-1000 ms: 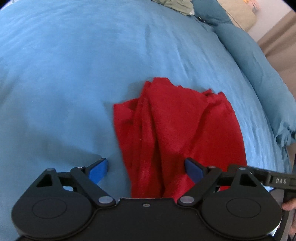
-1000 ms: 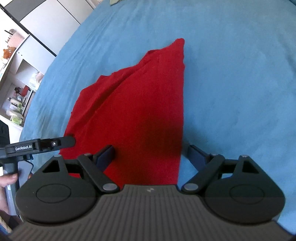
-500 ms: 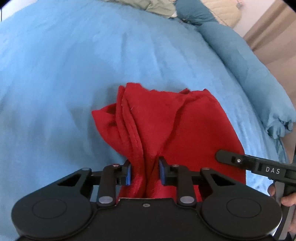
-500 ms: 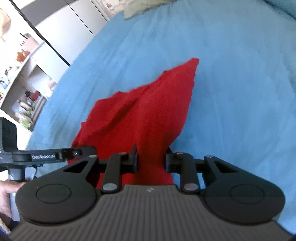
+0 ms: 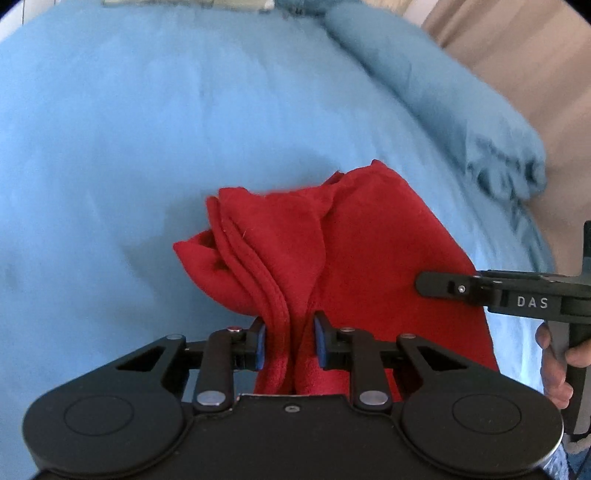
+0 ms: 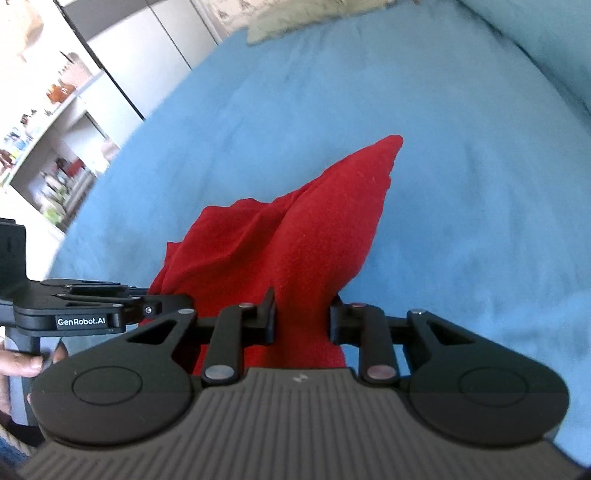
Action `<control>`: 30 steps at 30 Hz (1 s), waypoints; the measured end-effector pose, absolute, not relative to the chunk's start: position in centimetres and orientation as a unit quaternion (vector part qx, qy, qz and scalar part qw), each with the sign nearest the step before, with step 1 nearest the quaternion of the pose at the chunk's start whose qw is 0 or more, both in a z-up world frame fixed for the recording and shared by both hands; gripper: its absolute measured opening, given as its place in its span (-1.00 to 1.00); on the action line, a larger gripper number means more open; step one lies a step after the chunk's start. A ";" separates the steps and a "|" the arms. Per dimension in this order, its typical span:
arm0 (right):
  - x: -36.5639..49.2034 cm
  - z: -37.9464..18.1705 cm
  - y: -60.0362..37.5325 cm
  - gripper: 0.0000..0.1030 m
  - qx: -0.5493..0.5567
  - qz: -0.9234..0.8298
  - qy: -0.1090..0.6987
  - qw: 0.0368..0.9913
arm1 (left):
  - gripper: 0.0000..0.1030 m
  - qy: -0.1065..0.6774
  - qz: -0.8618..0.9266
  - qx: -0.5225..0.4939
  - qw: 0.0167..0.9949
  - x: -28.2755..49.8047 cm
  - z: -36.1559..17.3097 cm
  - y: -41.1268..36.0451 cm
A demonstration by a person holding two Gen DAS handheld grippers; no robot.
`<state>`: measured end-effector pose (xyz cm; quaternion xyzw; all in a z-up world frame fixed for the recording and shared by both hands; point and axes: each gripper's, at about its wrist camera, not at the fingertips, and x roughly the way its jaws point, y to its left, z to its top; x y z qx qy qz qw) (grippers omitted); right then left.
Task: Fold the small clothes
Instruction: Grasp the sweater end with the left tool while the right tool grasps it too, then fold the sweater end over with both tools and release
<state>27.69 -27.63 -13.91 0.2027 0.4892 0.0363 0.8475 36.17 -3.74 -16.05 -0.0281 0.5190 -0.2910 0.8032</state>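
Observation:
A red fleece garment lies bunched on a blue bed cover. My left gripper is shut on its near edge, with hemmed folds between the blue pads. In the right wrist view the same red garment rises in a peak, its far corner pointing away. My right gripper is shut on its near edge. The near end is lifted off the cover. Each gripper shows in the other's view: the right gripper and the left gripper.
A blue duvet roll runs along the bed's right side, with a beige wall beyond. Pale green cloth lies at the far end. Shelves and cabinets stand left of the bed. Hands hold both handles.
Both grippers went from open around the garment's near edge to shut on it. They have since lifted it, and the cloth bunches and rises off the cover.

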 end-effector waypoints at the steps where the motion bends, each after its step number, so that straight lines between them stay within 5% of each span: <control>1: 27.1 -14.7 -28.0 -0.21 0.207 0.030 0.496 0.843 | -0.45 0.516 -0.280 -0.015 0.809 35.7 -16.7 -4.2; 6: 25.0 -18.7 -29.3 -0.03 0.225 0.008 0.501 0.835 | -0.09 0.498 -0.255 0.014 0.829 35.0 -17.9 -4.7; 14: 24.4 -18.8 -29.4 0.19 0.229 0.004 0.488 0.842 | -0.05 0.490 -0.248 0.018 0.835 34.3 -18.2 -4.8; 18: 23.4 -17.1 -29.3 0.58 0.225 0.008 0.466 0.855 | 0.00 0.483 -0.237 0.032 0.842 33.3 -16.4 -5.0; 19: 23.1 -16.5 -29.4 0.66 0.225 0.007 0.460 0.859 | 0.05 0.479 -0.235 0.033 0.845 32.9 -15.8 -4.8; 21: 22.4 -14.6 -29.1 0.88 0.210 0.006 0.444 0.871 | 0.49 0.464 -0.232 0.031 0.854 32.0 -14.2 -4.6; 24: 21.0 -11.2 -28.3 1.00 0.182 0.010 0.426 0.886 | 0.77 0.424 -0.217 0.036 0.878 29.7 -10.5 -4.0; 30: 17.3 -4.2 -26.6 1.00 0.146 0.000 0.400 0.905 | 1.00 0.364 -0.151 0.063 0.917 24.5 -3.6 -2.3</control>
